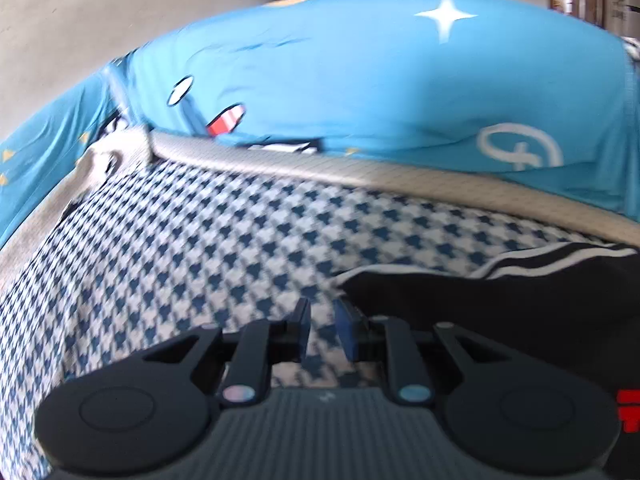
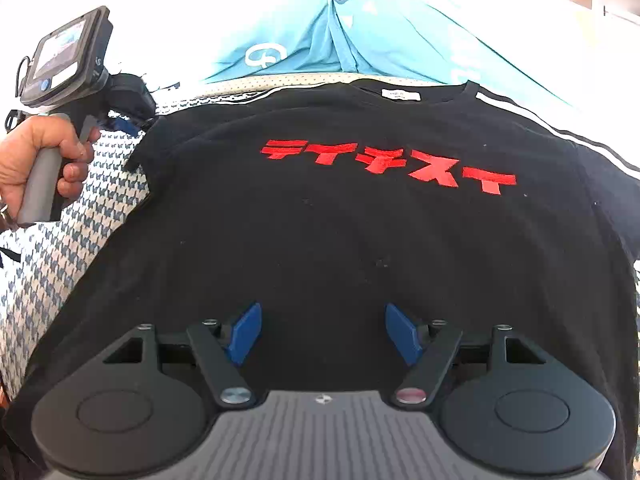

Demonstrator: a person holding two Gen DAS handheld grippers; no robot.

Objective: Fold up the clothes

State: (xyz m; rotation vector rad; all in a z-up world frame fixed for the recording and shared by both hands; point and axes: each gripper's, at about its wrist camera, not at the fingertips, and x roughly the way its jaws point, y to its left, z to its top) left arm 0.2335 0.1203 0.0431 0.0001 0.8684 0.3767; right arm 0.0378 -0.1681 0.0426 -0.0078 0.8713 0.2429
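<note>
A black T-shirt (image 2: 320, 240) with red lettering (image 2: 388, 164) lies spread flat, face up, on a blue-and-white houndstooth cover (image 2: 60, 248). Its collar label is at the far side. My right gripper (image 2: 324, 320) hovers open over the shirt's lower middle, with nothing between its blue pads. My left gripper (image 1: 322, 312) is shut to a narrow gap over the houndstooth cover (image 1: 200, 240). The shirt's sleeve (image 1: 480, 300) ends right at its right fingertip, and no cloth shows between the pads. In the right wrist view a hand (image 2: 32, 160) holds the left gripper (image 2: 120, 124) at the sleeve's tip.
Light-blue cloth printed with cartoons and a white star (image 1: 360, 80) lies piled beyond the cover's beige piped edge (image 1: 360, 172); it also shows beyond the collar as blue cloth (image 2: 304, 40). Dark furniture and shelves stand far behind. Houndstooth surface stretches left of the shirt.
</note>
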